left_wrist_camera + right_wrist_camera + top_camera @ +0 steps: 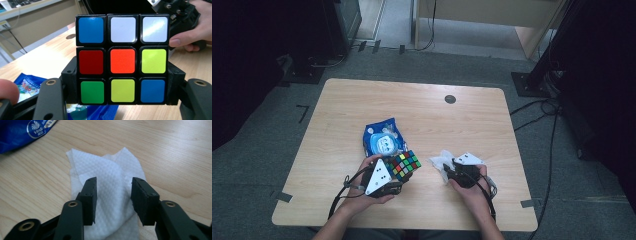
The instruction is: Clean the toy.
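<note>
Clamping a scrambled cube (pixel 122 58), left fingers (pixel 68 85) grip; right fingers (pixel 89 199) straddle crumpled white tissue (pixel 110 195), apart.

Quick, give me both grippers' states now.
Left gripper: shut on the cube.
Right gripper: open, jaws either side of the tissue, not pressing it.

one cube (pixel 403 165) – one tissue (pixel 441 161) – one packet (pixel 383 137)

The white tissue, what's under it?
Under the white tissue you can see the wooden table; it lies flat on it. The right tool hangs over it, jaws apart on either side. Whatever might sit beneath the tissue's crumpled folds is covered.
</note>
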Available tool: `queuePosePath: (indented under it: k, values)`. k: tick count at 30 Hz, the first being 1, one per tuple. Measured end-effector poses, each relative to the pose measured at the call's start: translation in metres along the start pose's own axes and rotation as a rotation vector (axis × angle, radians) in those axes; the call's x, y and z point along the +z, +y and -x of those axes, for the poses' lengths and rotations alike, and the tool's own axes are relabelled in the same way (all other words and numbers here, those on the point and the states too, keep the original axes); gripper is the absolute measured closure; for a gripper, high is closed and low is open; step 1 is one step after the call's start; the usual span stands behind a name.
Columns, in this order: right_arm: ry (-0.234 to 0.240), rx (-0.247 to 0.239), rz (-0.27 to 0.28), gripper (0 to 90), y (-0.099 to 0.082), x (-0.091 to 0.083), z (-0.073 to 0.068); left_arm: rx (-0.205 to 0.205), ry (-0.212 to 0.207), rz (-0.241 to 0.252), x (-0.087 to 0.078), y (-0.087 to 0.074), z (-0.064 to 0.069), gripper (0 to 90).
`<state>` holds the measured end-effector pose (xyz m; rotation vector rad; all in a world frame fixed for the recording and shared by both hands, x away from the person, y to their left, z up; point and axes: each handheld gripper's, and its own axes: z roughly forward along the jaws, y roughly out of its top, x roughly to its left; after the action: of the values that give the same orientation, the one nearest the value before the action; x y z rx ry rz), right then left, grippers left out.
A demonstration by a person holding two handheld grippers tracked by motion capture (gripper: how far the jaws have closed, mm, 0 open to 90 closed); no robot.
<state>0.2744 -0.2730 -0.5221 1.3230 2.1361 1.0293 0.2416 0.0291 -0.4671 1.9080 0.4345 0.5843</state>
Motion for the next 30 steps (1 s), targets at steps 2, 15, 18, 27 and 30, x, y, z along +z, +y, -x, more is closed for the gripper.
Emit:
queuePosePath:
  k: [2,15,18,27,30]
  values:
    - [-0.007,0.009,0.001,60.4,0.000,0.000,-0.001,-0.006,0.000,0.003,0.000,0.000,0.000,34.0]
    - [0.045,0.029,0.197,88.1,0.027,-0.040,-0.019,-0.013,-0.008,0.021,-0.001,0.002,0.001,34.1]
    - [0.067,0.011,0.274,88.1,0.038,-0.057,-0.030,-0.011,-0.006,0.018,0.000,0.002,0.001,34.0]
    - [0.258,0.005,0.450,88.1,0.064,-0.103,-0.068,0.000,-0.013,0.019,0.001,0.004,0.008,34.0]
    - [0.289,-0.003,0.464,88.1,0.066,-0.105,-0.076,0.002,-0.022,0.019,0.003,0.005,0.011,34.0]
